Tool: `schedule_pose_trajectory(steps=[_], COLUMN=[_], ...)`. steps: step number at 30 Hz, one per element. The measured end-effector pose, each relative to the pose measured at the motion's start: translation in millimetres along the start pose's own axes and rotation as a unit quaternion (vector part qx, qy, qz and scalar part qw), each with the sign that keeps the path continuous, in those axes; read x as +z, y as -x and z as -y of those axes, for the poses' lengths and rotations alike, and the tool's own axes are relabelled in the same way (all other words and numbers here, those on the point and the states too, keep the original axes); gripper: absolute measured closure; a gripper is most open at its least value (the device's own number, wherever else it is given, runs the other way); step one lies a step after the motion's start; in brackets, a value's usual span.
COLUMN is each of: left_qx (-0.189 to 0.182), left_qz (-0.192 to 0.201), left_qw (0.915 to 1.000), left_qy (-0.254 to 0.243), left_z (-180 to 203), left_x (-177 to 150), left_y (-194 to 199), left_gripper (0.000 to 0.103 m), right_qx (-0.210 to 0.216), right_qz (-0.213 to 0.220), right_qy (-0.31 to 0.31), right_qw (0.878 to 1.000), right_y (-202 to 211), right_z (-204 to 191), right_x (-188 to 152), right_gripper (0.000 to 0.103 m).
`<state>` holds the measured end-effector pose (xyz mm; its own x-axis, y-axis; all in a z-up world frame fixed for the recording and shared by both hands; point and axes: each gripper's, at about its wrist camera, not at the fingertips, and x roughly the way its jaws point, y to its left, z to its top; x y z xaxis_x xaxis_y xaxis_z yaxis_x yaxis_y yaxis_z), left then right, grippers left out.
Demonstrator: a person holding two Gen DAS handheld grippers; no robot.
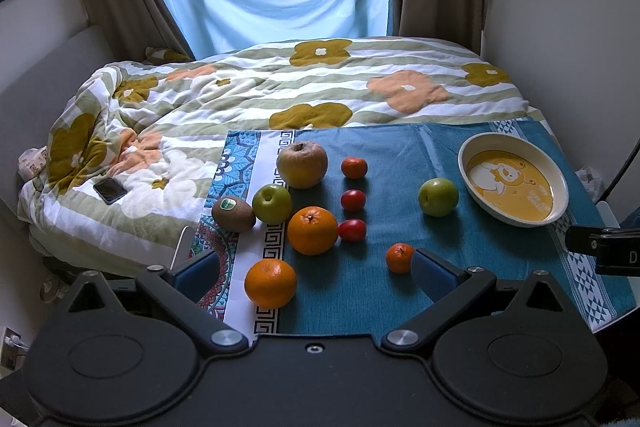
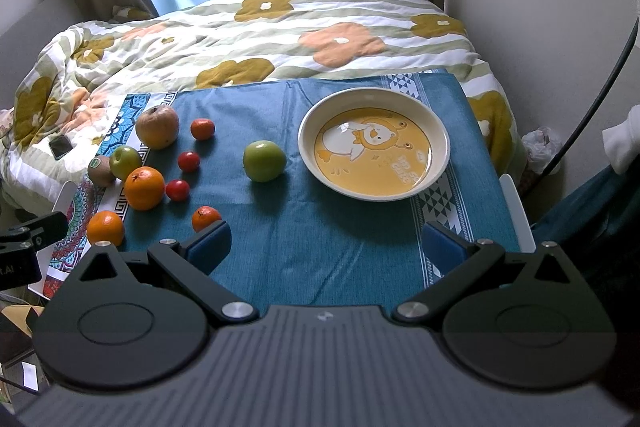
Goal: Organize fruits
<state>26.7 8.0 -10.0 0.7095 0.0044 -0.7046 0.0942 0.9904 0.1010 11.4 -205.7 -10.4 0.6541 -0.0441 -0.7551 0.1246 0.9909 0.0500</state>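
Both hand-held grippers, left (image 1: 314, 267) and right (image 2: 326, 245), hover open and empty. Fruits crowd the worktop's (image 2: 320, 247) left edge; the bowl (image 2: 374, 151) sits near its far right corner.

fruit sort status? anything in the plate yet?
Done: nothing. The plate holds no fruit. In hand: nothing; the left tongs and right tongs are both open, hovering over the blue cloth. Left: everything, including the lone green apple nearest the plate, the wrinkled apple, two oranges, kiwi, and the small red and orange fruits.
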Motion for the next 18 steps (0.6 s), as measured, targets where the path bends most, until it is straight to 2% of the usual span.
schedule_pose_trajectory(steps=[18], left_qx=[0.001], left_qz=[-0.001], left_qw=[1.0000], left_qy=[0.000], left_z=[-0.5], left_x=[0.5], left_y=[-1.0], left_gripper=[0.000], right_qx=[0.000], right_qz=[-0.001], right_qy=[-0.001], right_qw=[1.000], right_y=[0.9], right_z=[0.8], right_x=[1.0], right_gripper=[0.000])
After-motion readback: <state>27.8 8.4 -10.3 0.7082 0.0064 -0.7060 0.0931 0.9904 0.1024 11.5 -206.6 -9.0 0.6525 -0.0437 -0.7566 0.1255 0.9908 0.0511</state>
